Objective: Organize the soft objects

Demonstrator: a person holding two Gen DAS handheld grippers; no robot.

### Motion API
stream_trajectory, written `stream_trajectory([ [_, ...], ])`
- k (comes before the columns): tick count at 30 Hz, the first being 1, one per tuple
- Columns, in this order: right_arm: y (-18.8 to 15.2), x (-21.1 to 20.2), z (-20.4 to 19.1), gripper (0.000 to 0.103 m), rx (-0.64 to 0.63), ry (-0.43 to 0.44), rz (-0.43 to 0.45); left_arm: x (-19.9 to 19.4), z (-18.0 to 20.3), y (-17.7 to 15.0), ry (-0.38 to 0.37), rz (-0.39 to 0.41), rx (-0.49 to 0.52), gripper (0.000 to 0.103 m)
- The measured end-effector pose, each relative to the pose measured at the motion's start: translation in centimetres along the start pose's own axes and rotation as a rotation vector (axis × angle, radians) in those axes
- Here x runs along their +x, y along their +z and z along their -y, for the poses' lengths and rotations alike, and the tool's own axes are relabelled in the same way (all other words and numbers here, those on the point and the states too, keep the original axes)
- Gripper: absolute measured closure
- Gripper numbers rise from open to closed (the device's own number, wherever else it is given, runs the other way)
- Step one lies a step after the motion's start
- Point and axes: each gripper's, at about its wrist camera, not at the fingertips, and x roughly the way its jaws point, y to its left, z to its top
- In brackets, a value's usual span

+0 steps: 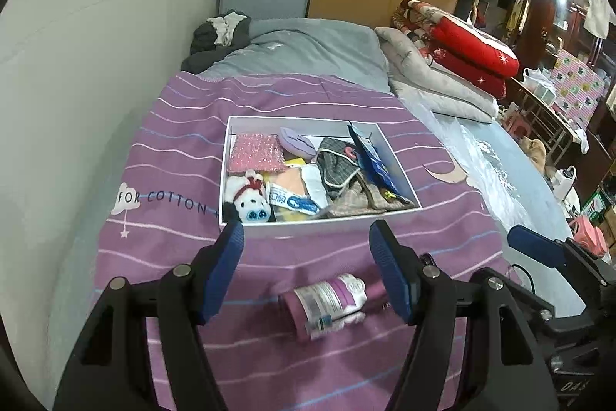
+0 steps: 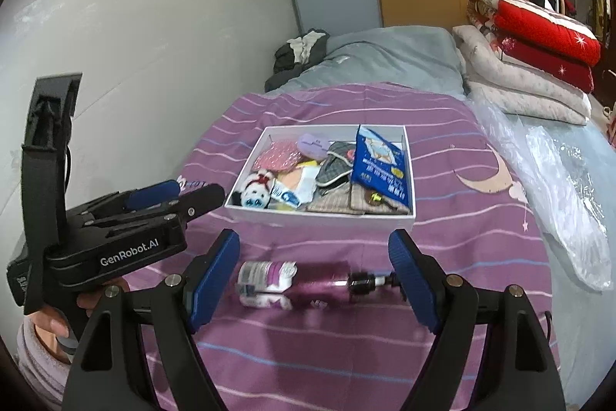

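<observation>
A white box (image 1: 308,224) (image 2: 319,216) sits on the purple striped bedspread (image 1: 173,257). It holds a white plush toy (image 1: 250,199) (image 2: 254,195), a pink glittery cloth (image 1: 254,152), a purple pouch (image 1: 296,140), grey plaid fabric (image 1: 338,160) and a blue packet (image 2: 379,164). A pink pump bottle (image 1: 331,299) (image 2: 269,278) lies on its side in front of the box. My left gripper (image 1: 306,230) hovers open above the bottle, nothing between its pads. My right gripper (image 2: 313,241) is open too, over the same bottle, and empty.
A white wall runs along the bed's left side. Grey bedding and dark clothes (image 1: 219,33) lie beyond the box. Folded red and grey quilts (image 2: 531,64) and clear plastic sheeting (image 2: 558,180) occupy the right side of the bed.
</observation>
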Motion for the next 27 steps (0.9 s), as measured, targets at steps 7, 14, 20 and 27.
stream_trajectory([
  [7, -1.6, -1.2, -1.0, 0.023, -0.015, -0.019, 0.013, -1.1, 0.6, -2.0, 0.023, 0.004, 0.021, 0.034],
  [14, -3.8, -0.8, -0.6, 0.023, 0.013, -0.040, 0.010, -1.2, 0.9, -4.5, 0.048, -0.001, 0.040, 0.034],
  [20, -6.3, -0.4, -0.3, 0.023, 0.004, -0.069, 0.064, -0.3, 0.7, -6.7, 0.063, -0.009, 0.043, 0.034],
  [27, -8.8, 0.8, 0.1, 0.023, -0.014, -0.125, 0.129, 1.3, 0.4, -9.1, 0.103, 0.009, 0.028, 0.034],
])
